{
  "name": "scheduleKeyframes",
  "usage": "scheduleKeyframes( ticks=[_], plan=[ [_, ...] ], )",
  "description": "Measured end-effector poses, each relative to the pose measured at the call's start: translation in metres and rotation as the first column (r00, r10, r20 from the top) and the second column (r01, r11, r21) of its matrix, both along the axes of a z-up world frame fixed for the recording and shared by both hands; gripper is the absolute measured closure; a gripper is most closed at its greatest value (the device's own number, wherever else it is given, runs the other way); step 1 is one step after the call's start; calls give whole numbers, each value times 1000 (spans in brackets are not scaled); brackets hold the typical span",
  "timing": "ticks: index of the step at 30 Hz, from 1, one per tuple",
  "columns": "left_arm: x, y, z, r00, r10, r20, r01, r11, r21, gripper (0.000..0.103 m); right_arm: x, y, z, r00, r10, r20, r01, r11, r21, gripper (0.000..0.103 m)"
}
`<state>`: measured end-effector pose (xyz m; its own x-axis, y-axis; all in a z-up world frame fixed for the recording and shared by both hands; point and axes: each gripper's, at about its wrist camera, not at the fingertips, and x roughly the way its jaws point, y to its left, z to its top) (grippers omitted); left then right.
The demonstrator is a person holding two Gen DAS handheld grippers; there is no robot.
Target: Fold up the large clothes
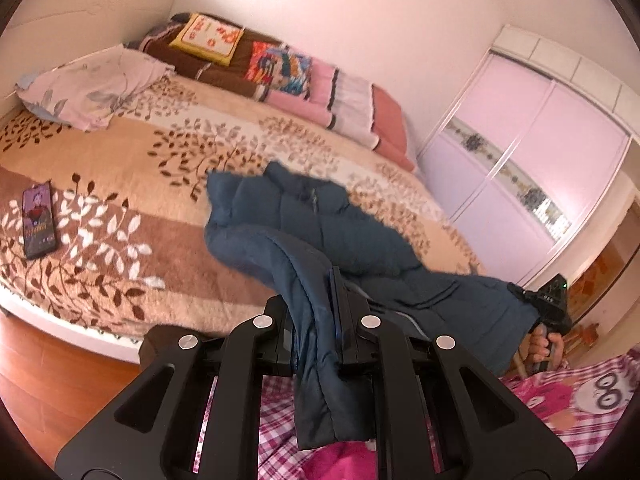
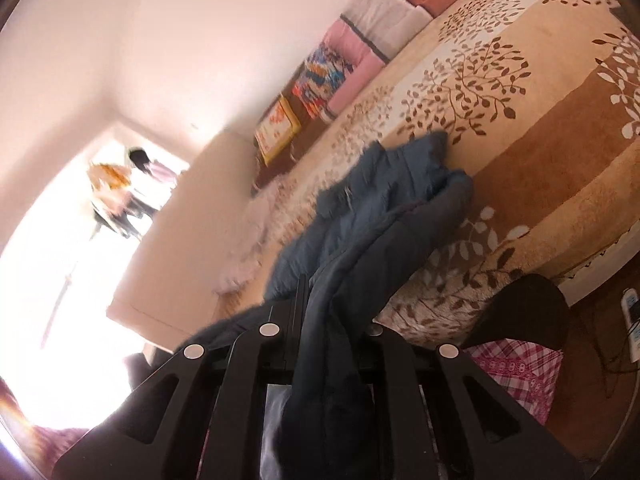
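A bed (image 1: 120, 208) with a leaf-patterned blanket fills the room. A dark blue padded jacket (image 1: 304, 216) drapes from its near edge toward two grippers. The left gripper (image 1: 316, 320) and right gripper (image 2: 320, 320) each clamp a jacket edge between their fingers. It looks soft, bulky and light, best held at seams.

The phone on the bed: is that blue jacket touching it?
Apart. The left wrist view shows the phone lying at the bed's left, with bare leaf-patterned blanket between it and the blue jacket.
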<state>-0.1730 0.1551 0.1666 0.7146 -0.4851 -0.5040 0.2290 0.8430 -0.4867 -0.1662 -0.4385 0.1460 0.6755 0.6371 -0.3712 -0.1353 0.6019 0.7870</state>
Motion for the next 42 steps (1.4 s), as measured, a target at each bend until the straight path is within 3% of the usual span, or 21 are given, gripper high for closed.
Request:
scheduleKeyframes(
  ticks=[6,11,15,24,29,33,39,41,42],
  plan=[
    [12,-1,13,1000,-4,11,4,1000,-12,91,4,-14,14,999,-37,-9,37,999,40,92],
    [53,-7,9,999,9,-45,-9,1000,0,91,44,-11,9,996,-35,-82,39,998,45,92],
    [93,-6,12,997,49,-66,-49,999,-6,91,89,-7,11,993,-35,-112,43,997,67,92],
    [214,-18,18,989,113,-97,-108,992,61,90,218,1,11,977,-72,-200,88,993,72,92],
    [298,-19,-11,965,183,-187,-169,981,91,90,297,1,-19,947,-101,-304,128,989,71,92],
    [351,-17,-47,937,225,-269,-207,974,96,90,355,5,-61,904,-127,-408,162,985,52,92],
    [397,-14,-89,893,277,-354,-254,961,111,87,404,11,-107,848,-167,-502,201,980,13,92],
    [405,-16,-98,878,290,-381,-265,957,119,84,412,13,-115,835,-174,-522,207,978,3,89],
    [408,-16,-102,870,295,-396,-268,956,122,82,416,14,-119,832,-171,-528,205,979,6,83]
  ],
)
